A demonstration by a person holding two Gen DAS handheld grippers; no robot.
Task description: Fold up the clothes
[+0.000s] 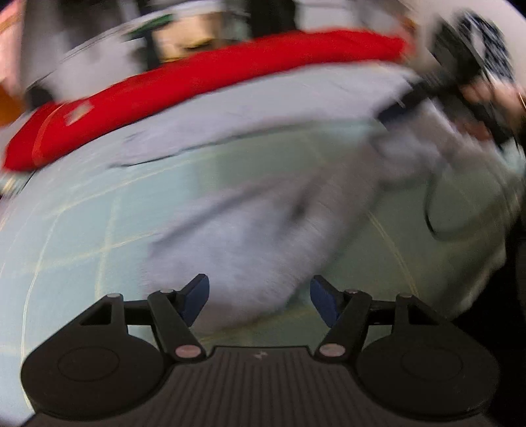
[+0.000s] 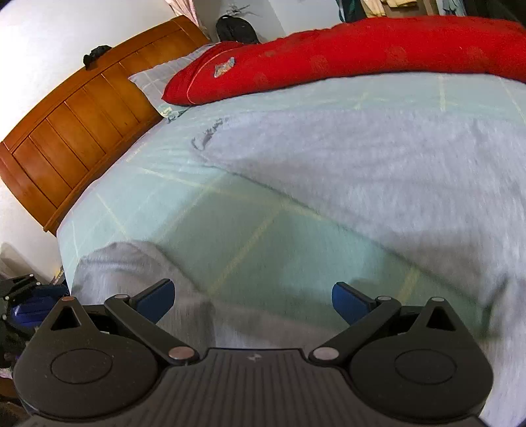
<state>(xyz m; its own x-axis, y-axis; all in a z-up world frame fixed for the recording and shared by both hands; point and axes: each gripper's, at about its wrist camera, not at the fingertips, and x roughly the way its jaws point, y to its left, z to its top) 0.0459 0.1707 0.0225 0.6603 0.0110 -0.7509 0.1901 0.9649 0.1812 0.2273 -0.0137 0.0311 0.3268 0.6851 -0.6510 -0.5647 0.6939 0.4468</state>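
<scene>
Bed: a pale green sheet (image 2: 263, 236) with thin yellow grid lines covers the whole surface ahead of both grippers.
Headboard: orange-brown wood panels (image 2: 75, 131) stand far ahead and left of the right gripper, against a white wall.
Bolster: 1 long red cushion (image 2: 361, 49) lies across the far side of the bed, beyond the garment in both views.
Pillow: a grey checked one (image 2: 154, 78) sits between headboard and bolster, partly under the bolster's end.
Room: clothes hang at the far right top of the right view; a dark bag (image 2: 236, 29) stands behind the bolster.
Garment: a light grey fleecy piece (image 2: 378, 164) is spread on the sheet, ahead and right of the right gripper; 1 part (image 2: 131, 262) lies just ahead of its left finger.
Left gripper (image 1: 259, 295): jaws apart, blue pads clear, with a blurred grey sleeve (image 1: 263, 236) just ahead of them; nothing gripped.
Right gripper (image 2: 253, 297): jaws wide apart over bare sheet and grey cloth, gripping nothing.
Hand: in the left view, a blurred hand (image 1: 486, 95) holds the other gripper at the far right.
Containers: I can make out none.
</scene>
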